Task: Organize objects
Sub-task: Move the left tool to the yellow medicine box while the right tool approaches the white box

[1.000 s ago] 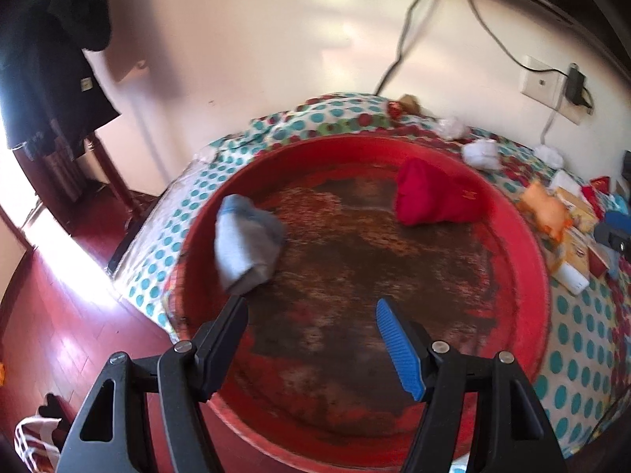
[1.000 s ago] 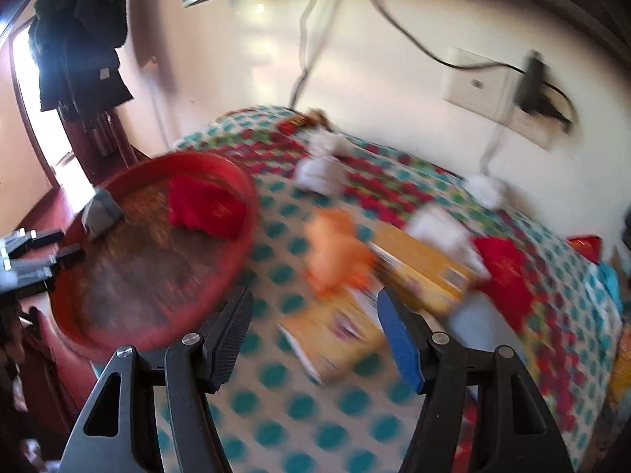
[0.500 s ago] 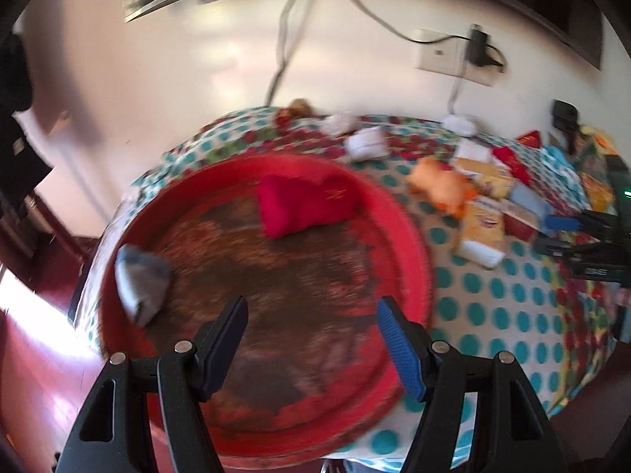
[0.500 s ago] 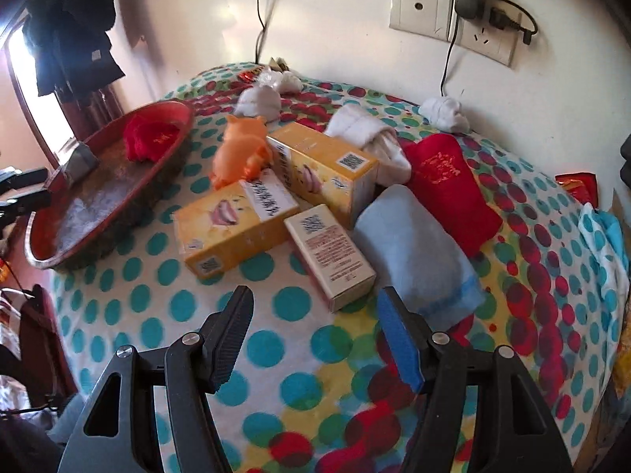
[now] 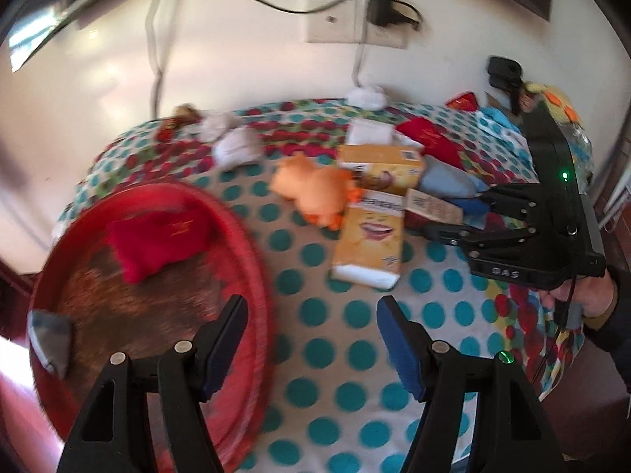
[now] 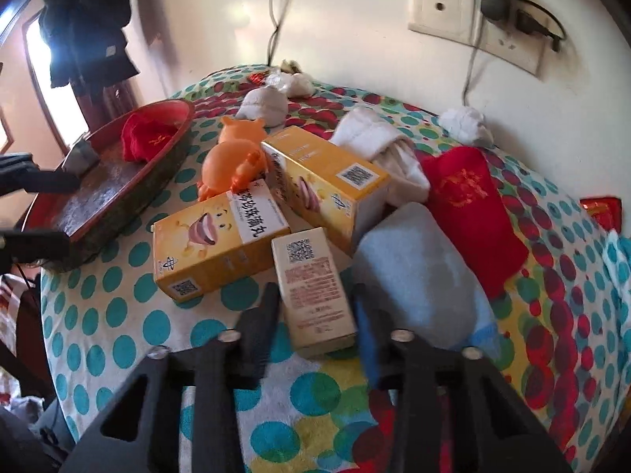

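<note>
The left tool [image 5: 311, 339] points steeply down over the near edge of the table, its two fingers spread wide with nothing between them. The right tool [image 6: 315, 315] also tilts downward near the table's right side; its fingers [image 6: 262, 321] sit against both long sides of a small cream box [image 6: 311, 295], gripping it. In the left wrist view, a hand [image 5: 583, 295] in a dark sleeve [image 5: 615, 327] holds the right tool's black body from behind.
</note>
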`<action>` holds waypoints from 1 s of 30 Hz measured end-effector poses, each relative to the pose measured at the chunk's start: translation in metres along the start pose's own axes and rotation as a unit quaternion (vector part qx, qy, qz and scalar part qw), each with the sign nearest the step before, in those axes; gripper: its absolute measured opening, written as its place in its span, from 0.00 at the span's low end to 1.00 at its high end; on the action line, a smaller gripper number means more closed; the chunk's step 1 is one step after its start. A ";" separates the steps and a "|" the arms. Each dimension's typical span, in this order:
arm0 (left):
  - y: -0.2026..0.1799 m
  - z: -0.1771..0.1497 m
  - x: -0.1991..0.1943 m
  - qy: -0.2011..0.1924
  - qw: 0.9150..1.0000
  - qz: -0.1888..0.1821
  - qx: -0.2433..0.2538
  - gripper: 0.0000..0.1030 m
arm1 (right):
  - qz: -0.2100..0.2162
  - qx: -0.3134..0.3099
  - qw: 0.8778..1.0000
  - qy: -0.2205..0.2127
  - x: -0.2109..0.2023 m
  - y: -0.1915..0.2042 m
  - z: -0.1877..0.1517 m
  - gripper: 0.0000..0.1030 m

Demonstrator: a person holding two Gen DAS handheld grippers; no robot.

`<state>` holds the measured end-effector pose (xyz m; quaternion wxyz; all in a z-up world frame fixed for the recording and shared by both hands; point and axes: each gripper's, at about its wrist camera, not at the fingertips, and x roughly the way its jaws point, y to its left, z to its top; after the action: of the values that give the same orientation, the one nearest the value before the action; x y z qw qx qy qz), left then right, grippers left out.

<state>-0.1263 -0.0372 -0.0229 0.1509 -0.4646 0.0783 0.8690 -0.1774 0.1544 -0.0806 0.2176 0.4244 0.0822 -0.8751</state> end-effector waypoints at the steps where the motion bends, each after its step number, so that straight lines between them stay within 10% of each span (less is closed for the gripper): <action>1: -0.005 0.003 0.007 0.003 1.000 -0.006 0.007 0.68 | -0.005 0.007 1.000 -0.003 -0.002 -0.002 -0.003 0.27; 30: -0.035 0.032 0.098 0.069 0.997 -0.026 0.022 0.67 | -0.025 0.047 0.998 -0.022 -0.019 -0.015 -0.022 0.27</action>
<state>-0.1912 0.0235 -0.0866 0.1784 -0.5218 0.0955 0.8287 -0.1586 0.1809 -0.0799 0.1776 0.4126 0.0469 -0.8922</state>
